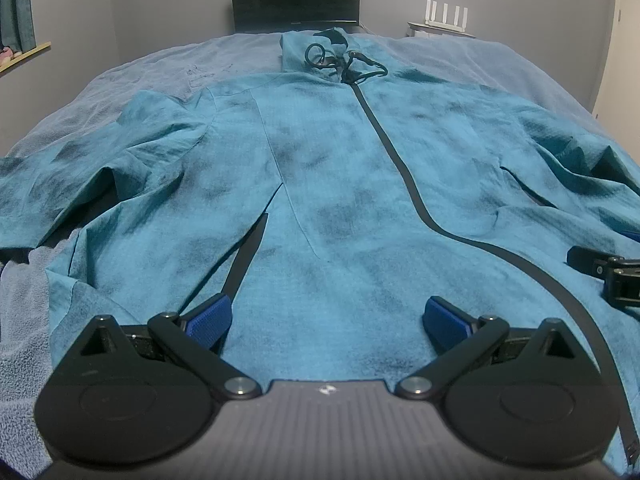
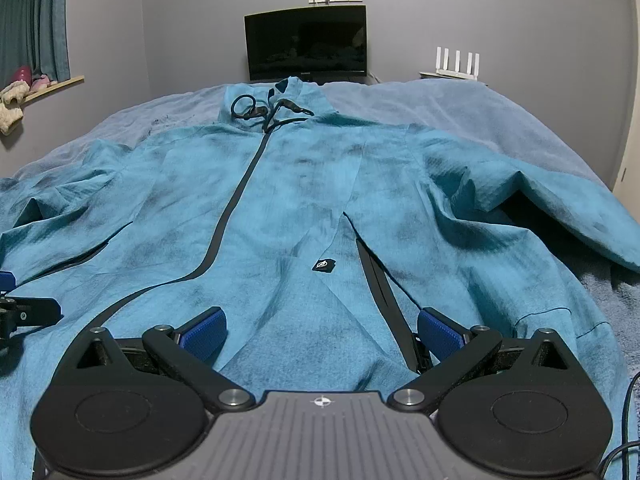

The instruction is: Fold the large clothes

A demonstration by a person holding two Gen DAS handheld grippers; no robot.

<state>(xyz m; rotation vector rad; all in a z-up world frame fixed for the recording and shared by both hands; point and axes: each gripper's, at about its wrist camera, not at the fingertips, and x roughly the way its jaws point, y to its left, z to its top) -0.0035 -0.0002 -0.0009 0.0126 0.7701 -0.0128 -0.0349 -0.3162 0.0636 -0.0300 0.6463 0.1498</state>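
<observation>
While you've got both claws hanging over the hem end, the teal jacket (image 1: 340, 184) lies front-up and spread flat on the grey-blue bed cover (image 1: 168, 68). Its long axis runs straight away from you: hem at 6 o'clock, collar and hood up at 12, pointing at the dark monitor (image 2: 306, 42) by the far wall. The black zipper (image 1: 404, 172) follows that same line and then curves off toward 5 o'clock near the hem in the left wrist view. The sleeves stick out to 9 and 3, a bit rumpled, and the black drawcords (image 2: 264, 110) sit looped at the neck.

Your left gripper (image 1: 326, 320) is spread about as wide as it goes, with the blue pads (image 1: 210, 316) either side of bare fabric and nothing pinched. Same deal with your right gripper (image 2: 322, 330): jaws wide apart, just above the cloth by the hem and gripping nothing, with a small black logo tag (image 2: 323, 265) ahead of it at 12. In each view the other claw peeks in at the edge, so they're side by side. A white router (image 2: 456, 62) stands at about 1 o'clock, beside the monitor.
</observation>
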